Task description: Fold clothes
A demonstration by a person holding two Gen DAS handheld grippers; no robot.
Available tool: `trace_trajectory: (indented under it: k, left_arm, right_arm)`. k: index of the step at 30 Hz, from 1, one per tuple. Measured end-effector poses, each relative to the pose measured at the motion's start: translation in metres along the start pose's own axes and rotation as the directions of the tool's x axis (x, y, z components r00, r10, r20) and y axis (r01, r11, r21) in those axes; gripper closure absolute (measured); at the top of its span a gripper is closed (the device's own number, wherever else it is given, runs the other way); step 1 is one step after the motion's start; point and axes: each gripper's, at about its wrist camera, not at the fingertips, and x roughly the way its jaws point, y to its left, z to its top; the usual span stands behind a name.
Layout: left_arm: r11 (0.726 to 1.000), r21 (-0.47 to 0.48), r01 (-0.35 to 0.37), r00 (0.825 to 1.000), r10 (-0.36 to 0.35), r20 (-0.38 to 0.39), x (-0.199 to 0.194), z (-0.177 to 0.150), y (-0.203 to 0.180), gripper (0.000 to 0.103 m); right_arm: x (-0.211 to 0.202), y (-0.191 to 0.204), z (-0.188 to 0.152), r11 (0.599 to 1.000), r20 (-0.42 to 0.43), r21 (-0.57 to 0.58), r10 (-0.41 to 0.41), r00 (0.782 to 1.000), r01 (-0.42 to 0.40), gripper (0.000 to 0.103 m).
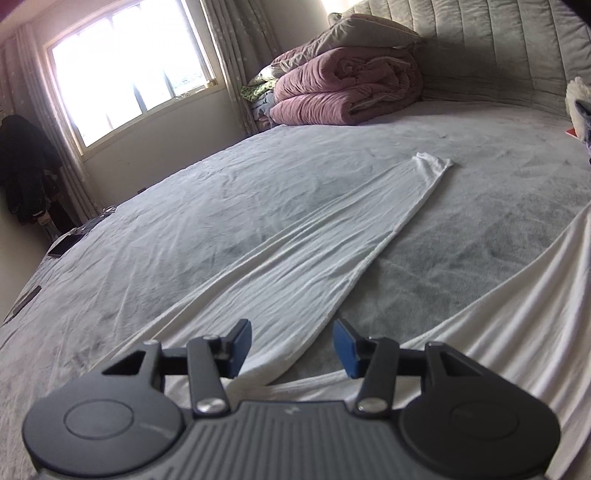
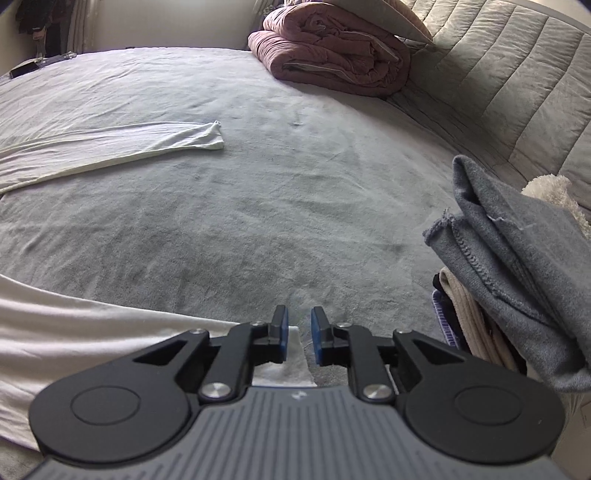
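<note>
My left gripper [image 1: 291,347] hangs just above the grey bed cover [image 1: 461,192] with its blue pads standing well apart and nothing pinched between them. Under and ahead of it lies the white long-sleeved garment [image 1: 280,266]: one sleeve runs flat away from me across the bed, its cuff [image 1: 432,164] lying loose on the cover, and the body of the garment spreads off to the right.

My right gripper [image 2: 299,334] points down at the near edge of that same white cloth. Its pads stand a narrow gap apart; a corner of the white fabric [image 2: 291,365] shows below and between them, but I see no pad pressing on it.

Close on the right of that gripper stands a stack of clothes [image 2: 480,332], topped by a grey folded garment [image 2: 517,251] whose raw hem overhangs toward my tool. It crowds that side. Behind it a fluffy cream thing [image 2: 550,192] peeks out.

At the head of the bed a rolled mauve quilt [image 1: 343,92] with a pillow [image 1: 369,31] on top sits against the padded headboard [image 1: 498,48], well apart from the garment. A bright window [image 1: 129,70] and dark hanging clothes [image 1: 26,166] are off to the left.
</note>
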Motion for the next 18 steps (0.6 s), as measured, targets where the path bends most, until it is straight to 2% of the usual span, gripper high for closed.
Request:
trace_trajectory:
  k: [3,6,9,13,15,17,18]
  left_arm:
    - [0.993,-0.112,-0.028,1.0,0.028,-0.002,-0.015,-0.004,0.027,0.052]
    - [0.956,-0.282,-0.076,0.997,0.065,-0.047,-0.027,-0.017,0.062,0.052]
    - [0.892,-0.43,-0.139,0.988,0.095,-0.122,-0.035,-0.036,0.097,0.052]
    - [0.808,-0.543,-0.23,0.968,0.131,-0.215,-0.043,-0.066,0.132,0.052]
    - [0.756,-0.597,-0.267,0.958,0.139,-0.252,-0.046,-0.082,0.149,0.052]
    - [0.689,-0.649,-0.322,0.939,0.146,-0.311,-0.047,-0.1,0.167,0.052]
    - [0.664,-0.661,-0.348,0.929,0.149,-0.339,-0.047,-0.107,0.173,0.052]
  right_arm:
    - [-0.007,0.003,0.0,1.0,0.031,-0.003,0.029,0.999,-0.028,0.085]
    - [-0.011,0.011,0.0,0.998,0.043,-0.026,0.066,0.997,-0.065,0.085]
    - [-0.016,0.023,-0.002,0.994,0.055,-0.07,0.086,0.995,-0.082,0.084]
    - [-0.023,0.039,-0.003,0.984,0.082,-0.13,0.133,0.988,-0.122,0.084]
    - [-0.025,0.048,-0.004,0.977,0.086,-0.164,0.15,0.985,-0.135,0.084]
    - [-0.026,0.057,-0.006,0.97,0.084,-0.196,0.162,0.983,-0.143,0.084]
    - [-0.026,0.062,-0.006,0.966,0.081,-0.214,0.168,0.982,-0.147,0.084]
